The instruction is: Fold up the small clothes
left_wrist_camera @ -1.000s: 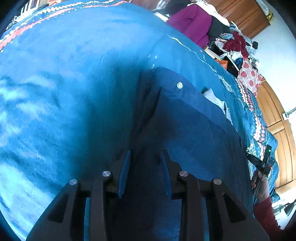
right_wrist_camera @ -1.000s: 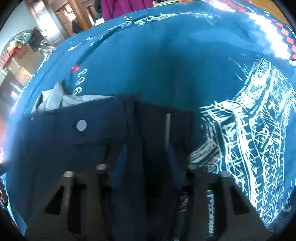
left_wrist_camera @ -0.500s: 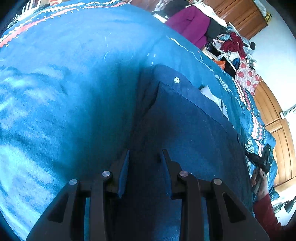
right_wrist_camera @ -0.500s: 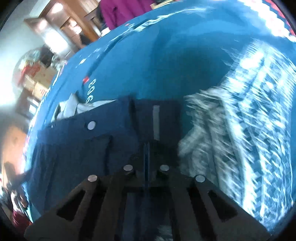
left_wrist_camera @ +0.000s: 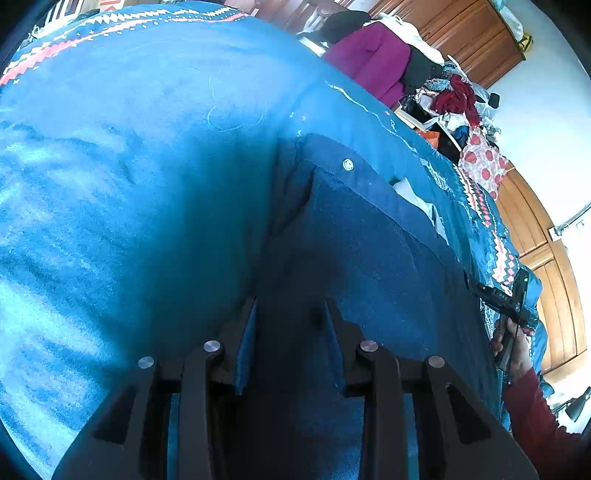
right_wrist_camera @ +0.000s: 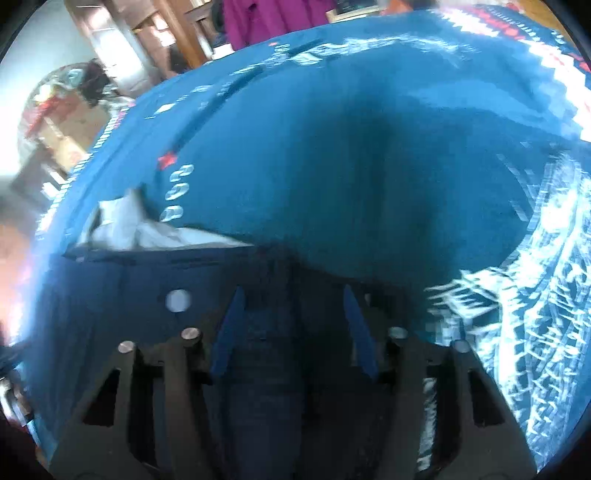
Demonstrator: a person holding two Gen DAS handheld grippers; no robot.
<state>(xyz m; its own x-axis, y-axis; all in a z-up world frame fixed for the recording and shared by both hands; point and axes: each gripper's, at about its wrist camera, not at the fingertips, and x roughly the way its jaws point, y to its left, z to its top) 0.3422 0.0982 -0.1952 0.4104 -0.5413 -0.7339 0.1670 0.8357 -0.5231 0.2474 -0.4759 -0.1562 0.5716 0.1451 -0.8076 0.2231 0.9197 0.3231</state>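
A small pair of dark blue jeans [left_wrist_camera: 373, 243] lies flat on a blue blanket [left_wrist_camera: 147, 155], waistband far, with a metal button [left_wrist_camera: 347, 164] and white pocket lining [left_wrist_camera: 417, 199] showing. My left gripper [left_wrist_camera: 290, 308] is open, its fingers over the jeans' left edge. In the right wrist view the jeans [right_wrist_camera: 122, 295] fill the lower left, with the button [right_wrist_camera: 178, 300] and lining [right_wrist_camera: 147, 232] visible. My right gripper [right_wrist_camera: 293, 295] is open, fingers straddling the waistband corner. The right gripper also shows at the left view's right edge [left_wrist_camera: 509, 306].
The blanket [right_wrist_camera: 351, 166] has white and red patterned borders [right_wrist_camera: 535, 332]. Piled clothes [left_wrist_camera: 450, 99] and a purple garment [left_wrist_camera: 369, 59] sit beyond the bed's far edge. Wooden cupboards [left_wrist_camera: 476, 33] stand behind. The person's red-sleeved arm [left_wrist_camera: 532, 413] is at the right.
My right gripper was open a second ago, shut half a second ago, and has opened wide again over the waistband corner. The left gripper stayed open and eased back slightly.
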